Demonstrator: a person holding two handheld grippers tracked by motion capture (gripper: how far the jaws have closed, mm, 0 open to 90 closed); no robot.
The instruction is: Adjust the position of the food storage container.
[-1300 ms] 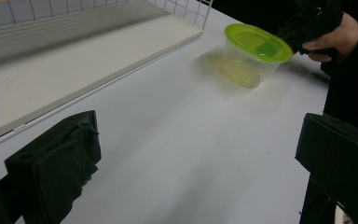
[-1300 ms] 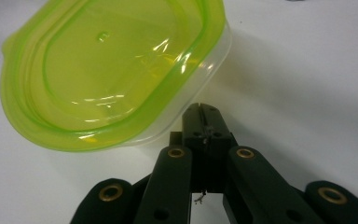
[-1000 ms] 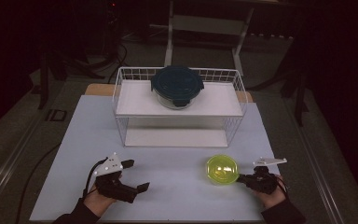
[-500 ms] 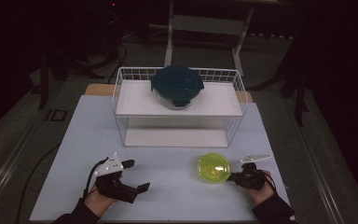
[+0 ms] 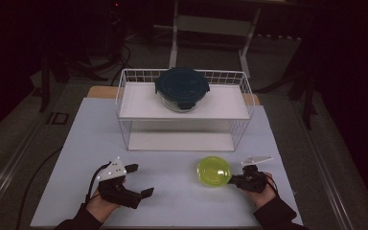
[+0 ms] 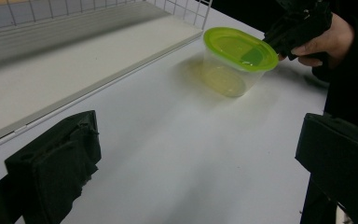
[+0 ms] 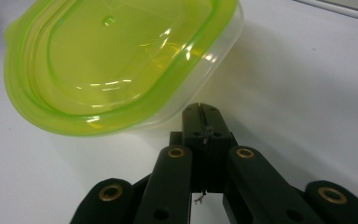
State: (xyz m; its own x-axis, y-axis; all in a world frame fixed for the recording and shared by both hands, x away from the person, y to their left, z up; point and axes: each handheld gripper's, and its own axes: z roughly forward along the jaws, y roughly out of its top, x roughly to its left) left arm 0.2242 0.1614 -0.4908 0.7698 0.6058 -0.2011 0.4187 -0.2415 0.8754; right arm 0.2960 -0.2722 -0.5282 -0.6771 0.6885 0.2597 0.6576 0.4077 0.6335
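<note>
Green-lidded container (image 5: 213, 171) sits on the table in front of the wire rack (image 5: 184, 110); we judge the right gripper (image 5: 239, 180), jaws pressed together against its side, may tip it; left gripper (image 5: 135, 181) spread, idle.

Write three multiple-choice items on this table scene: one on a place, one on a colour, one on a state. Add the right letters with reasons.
1. Where is the dark-lidded container?
A. on the wire rack's top shelf
B. on the table
C. under the rack

2. What colour is the small container's lid?
A. red
B. yellow-green
C. white

3. How do the right tongs stand?
A. wide open
B. shut
C. clamped on the rack

Key: 1 A, it sits on the upper white shelf. 2 B, yellow-green in the left gripper view as well. 3 B, the jaws meet with nothing between, beside the container.
</note>
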